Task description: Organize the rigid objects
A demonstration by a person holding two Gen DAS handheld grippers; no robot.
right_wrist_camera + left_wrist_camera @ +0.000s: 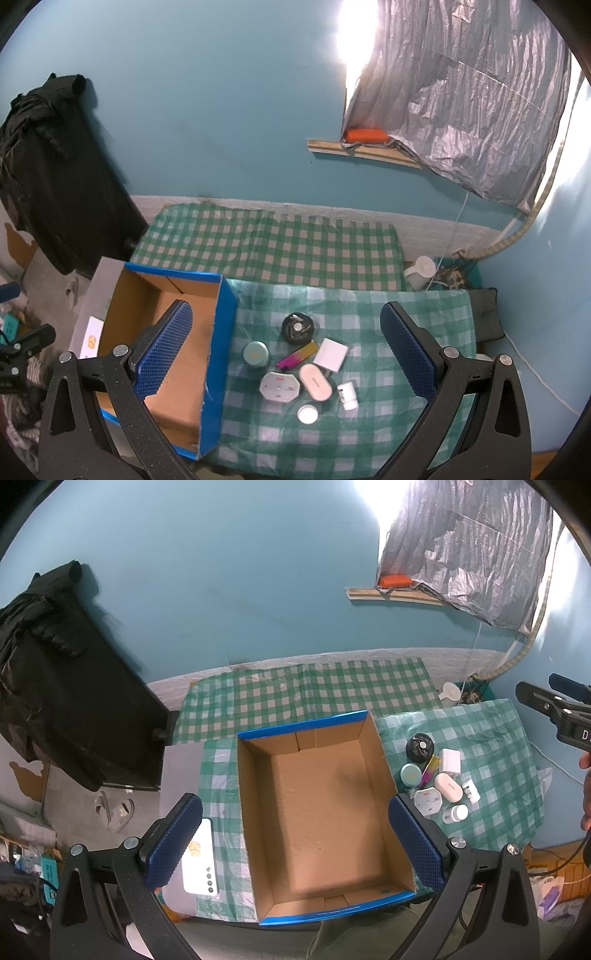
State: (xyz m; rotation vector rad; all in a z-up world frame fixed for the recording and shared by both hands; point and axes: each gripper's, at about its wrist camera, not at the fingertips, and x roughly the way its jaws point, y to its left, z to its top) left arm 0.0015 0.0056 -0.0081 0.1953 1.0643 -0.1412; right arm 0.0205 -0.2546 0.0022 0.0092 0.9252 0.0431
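Cardboard box [317,812] empty on desk; small items clustered just right of it on checked cloth [406,314]; right gripper [295,354] above cluster, fingers wide apart, empty; left gripper [295,842] over box, likewise spread, holding nothing; judgement: descend straight on edge item like pill bottle [347,396], avoid nudging earbud case [315,381].

Both of my wrist views are moderately lit with a cool blue-green cast. Daylight enters beside the silver window covering [461,110], where a patch of wall [351,40] is blown out to white glare. The cardboard box [317,812] holds soft shadows along its inner walls. Fisheye distortion bends straight edges and leaves black corners. The dark clothing [55,664] is slightly soft at its edges.
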